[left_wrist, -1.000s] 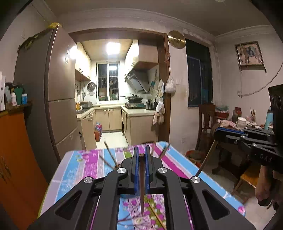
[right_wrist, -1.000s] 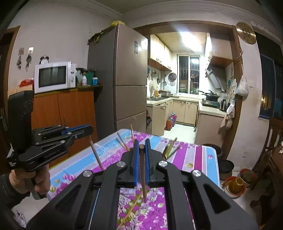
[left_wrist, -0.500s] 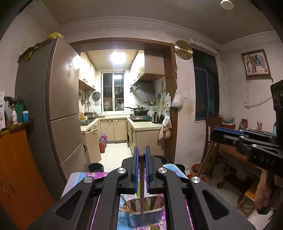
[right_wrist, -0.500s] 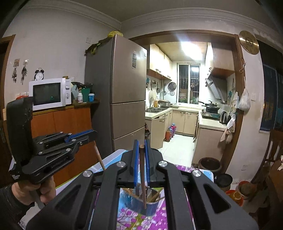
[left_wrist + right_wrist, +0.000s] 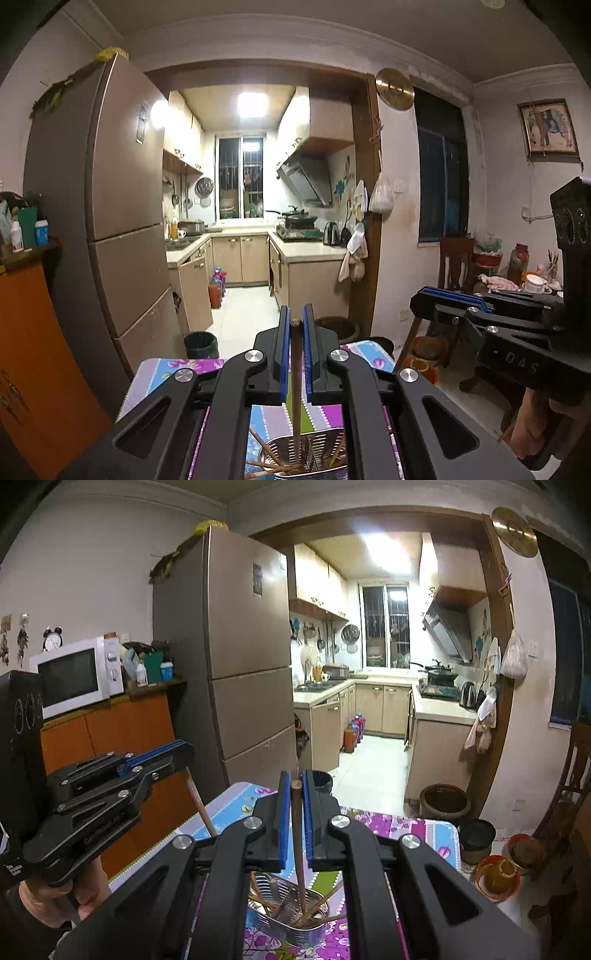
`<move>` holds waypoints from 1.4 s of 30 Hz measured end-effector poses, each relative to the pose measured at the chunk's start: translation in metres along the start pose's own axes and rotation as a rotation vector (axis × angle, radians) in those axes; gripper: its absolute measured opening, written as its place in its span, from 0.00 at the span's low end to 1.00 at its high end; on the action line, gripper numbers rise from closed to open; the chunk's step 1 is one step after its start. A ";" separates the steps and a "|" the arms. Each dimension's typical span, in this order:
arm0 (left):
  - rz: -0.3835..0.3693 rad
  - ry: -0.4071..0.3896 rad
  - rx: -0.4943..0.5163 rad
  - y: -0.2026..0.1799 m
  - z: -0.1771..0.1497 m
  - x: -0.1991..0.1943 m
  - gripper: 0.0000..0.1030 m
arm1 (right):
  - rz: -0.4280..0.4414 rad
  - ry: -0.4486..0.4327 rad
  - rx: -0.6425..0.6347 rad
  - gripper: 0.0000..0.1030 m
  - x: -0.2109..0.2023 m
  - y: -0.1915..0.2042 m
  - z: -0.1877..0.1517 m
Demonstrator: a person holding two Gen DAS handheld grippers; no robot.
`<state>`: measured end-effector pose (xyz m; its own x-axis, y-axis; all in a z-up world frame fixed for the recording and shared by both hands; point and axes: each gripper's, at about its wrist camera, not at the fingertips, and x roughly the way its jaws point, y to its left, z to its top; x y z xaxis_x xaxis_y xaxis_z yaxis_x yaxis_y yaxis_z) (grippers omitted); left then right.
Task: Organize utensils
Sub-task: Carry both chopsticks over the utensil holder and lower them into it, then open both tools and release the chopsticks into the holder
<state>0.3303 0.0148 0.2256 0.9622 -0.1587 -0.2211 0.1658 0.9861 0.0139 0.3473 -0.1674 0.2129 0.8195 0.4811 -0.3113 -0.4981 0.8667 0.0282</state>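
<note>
Blue pads line both grippers, and each pair is pinched narrowly onto 1 dark wooden chopstick. In the left wrist view the left gripper [image 5: 294, 325] clamps its chopstick [image 5: 296, 391] near the top end, the blue fingers [image 5: 283, 354] pressed against it on both sides; the stick hangs straight down, its lower end reaching into a metal basket [image 5: 314, 448] on the table [image 5: 162, 373]. In the right wrist view the right gripper [image 5: 295, 786] grips a second chopstick [image 5: 298, 853] the same way — fingers [image 5: 283, 827] close together with only the stick between them — and the tapered tip points down into the same basket [image 5: 317, 912].

The basket is perforated steel with a divider inside, and it stands on a floral cloth of purple, blue and green stripes. Several loose chopsticks already lie slanted in it — at least 4 show in the right wrist view, though the gripper bodies hide part of the basket, so an exact count cannot be told.

Each camera also catches the other gripper off to the side: the left one appears at the left of the right wrist view with its stick jutting below it, held by a hand [image 5: 55, 893]. Behind the table stand 1 tall fridge [image 5: 240, 657], 1 white microwave [image 5: 74, 675] on an orange cabinet, and the lit kitchen beyond.
</note>
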 end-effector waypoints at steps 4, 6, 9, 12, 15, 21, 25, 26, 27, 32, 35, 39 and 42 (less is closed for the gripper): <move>0.006 0.028 -0.006 0.006 -0.011 0.018 0.07 | 0.006 0.018 0.020 0.05 0.012 -0.005 -0.008; 0.009 0.039 -0.010 0.009 -0.015 0.025 0.07 | 0.007 0.029 0.023 0.05 0.019 -0.006 -0.012; 0.012 0.050 -0.014 0.013 -0.021 0.032 0.07 | 0.009 0.042 0.025 0.05 0.026 -0.007 -0.016; 0.013 0.056 -0.025 0.017 -0.023 0.039 0.07 | 0.015 0.051 0.029 0.05 0.032 -0.007 -0.020; 0.012 0.063 -0.032 0.018 -0.025 0.045 0.07 | 0.019 0.060 0.031 0.05 0.036 -0.008 -0.024; 0.019 0.097 -0.051 0.025 -0.040 0.064 0.08 | 0.024 0.088 0.051 0.05 0.049 -0.013 -0.036; 0.022 0.116 -0.053 0.027 -0.049 0.073 0.08 | 0.036 0.118 0.065 0.05 0.059 -0.017 -0.043; 0.021 0.119 -0.054 0.028 -0.050 0.074 0.08 | 0.034 0.119 0.067 0.05 0.060 -0.018 -0.045; 0.022 0.124 -0.058 0.028 -0.051 0.075 0.11 | 0.031 0.118 0.070 0.05 0.060 -0.019 -0.045; 0.036 0.113 -0.059 0.029 -0.053 0.077 0.39 | 0.018 0.115 0.067 0.11 0.059 -0.021 -0.046; 0.044 0.115 -0.058 0.027 -0.055 0.076 0.50 | 0.009 0.102 0.069 0.30 0.055 -0.022 -0.048; 0.073 0.083 -0.044 0.024 -0.063 0.063 0.70 | -0.021 0.071 0.052 0.53 0.044 -0.022 -0.053; 0.095 0.042 -0.025 0.018 -0.073 0.042 0.84 | -0.036 0.041 0.040 0.70 0.031 -0.021 -0.057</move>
<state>0.3577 0.0292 0.1456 0.9634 -0.0623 -0.2607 0.0679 0.9976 0.0127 0.3670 -0.1780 0.1486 0.8241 0.4446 -0.3510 -0.4562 0.8882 0.0539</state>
